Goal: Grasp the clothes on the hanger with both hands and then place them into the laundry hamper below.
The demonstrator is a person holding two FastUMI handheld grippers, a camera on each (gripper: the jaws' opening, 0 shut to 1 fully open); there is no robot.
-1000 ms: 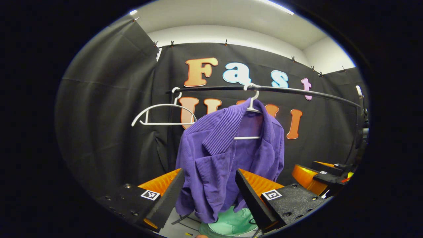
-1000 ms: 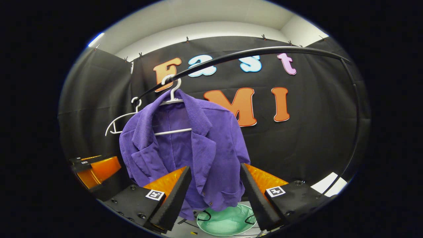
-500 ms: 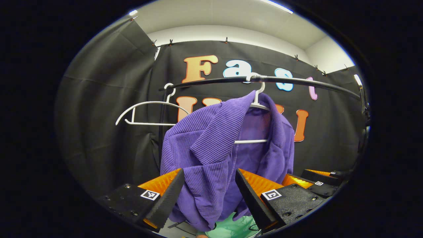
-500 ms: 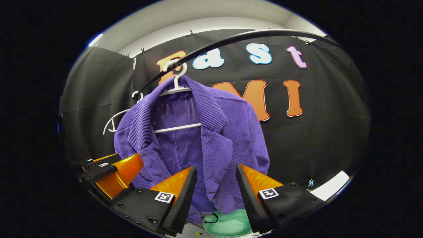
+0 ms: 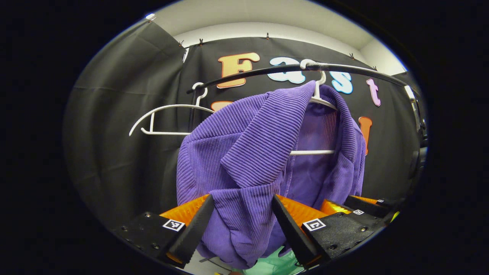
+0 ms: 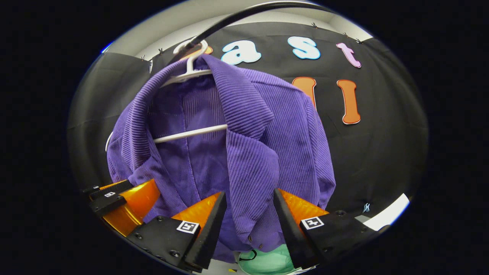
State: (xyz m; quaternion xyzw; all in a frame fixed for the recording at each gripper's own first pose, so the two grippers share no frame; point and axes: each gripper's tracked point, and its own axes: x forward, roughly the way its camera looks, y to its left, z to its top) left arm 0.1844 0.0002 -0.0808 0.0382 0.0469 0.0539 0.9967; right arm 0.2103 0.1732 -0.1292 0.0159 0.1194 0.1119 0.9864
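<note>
Purple jacket (image 5: 248, 152) hangs on a white hanger (image 5: 319, 97) from the black rail (image 5: 290, 68), directly ahead of both tools. Left gripper (image 5: 241, 221) spread apart, the jacket's front panel hanging in the gap between its fingers; contact cannot be told. Right gripper (image 6: 249, 217) likewise spread, the other front panel and lapel in its gap. Green laundry hamper (image 6: 267, 261) sits below the jacket, just beyond the fingertips. An empty white hanger (image 5: 168, 118) hangs farther along the rail.
</note>
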